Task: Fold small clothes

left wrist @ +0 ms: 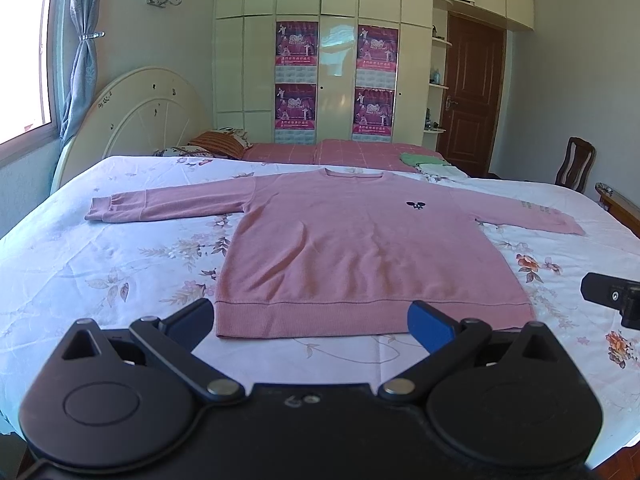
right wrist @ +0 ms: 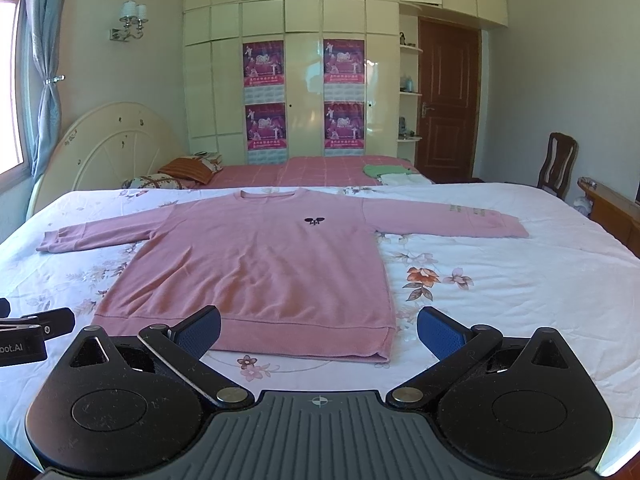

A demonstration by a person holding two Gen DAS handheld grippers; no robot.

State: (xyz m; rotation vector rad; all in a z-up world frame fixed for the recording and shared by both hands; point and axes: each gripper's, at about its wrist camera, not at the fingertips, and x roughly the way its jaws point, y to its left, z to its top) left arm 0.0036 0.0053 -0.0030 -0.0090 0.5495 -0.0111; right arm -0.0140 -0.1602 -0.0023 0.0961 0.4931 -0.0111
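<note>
A pink long-sleeved sweatshirt (left wrist: 360,248) lies flat, face up, on the floral white sheet (left wrist: 120,264), both sleeves spread out, hem toward me. It also shows in the right wrist view (right wrist: 260,264). My left gripper (left wrist: 312,320) is open and empty, just before the hem. My right gripper (right wrist: 320,332) is open and empty, before the hem's right corner. The right gripper's tip shows at the right edge of the left wrist view (left wrist: 612,298). The left gripper shows at the left edge of the right wrist view (right wrist: 36,332).
Folded green and white clothes (left wrist: 428,162) lie at the far right of the bed on a pink checked cover (right wrist: 320,168). Pillows (left wrist: 216,144) lie by the round headboard. A wooden chair (right wrist: 558,164) and a wooden bench (right wrist: 612,208) stand right of the bed.
</note>
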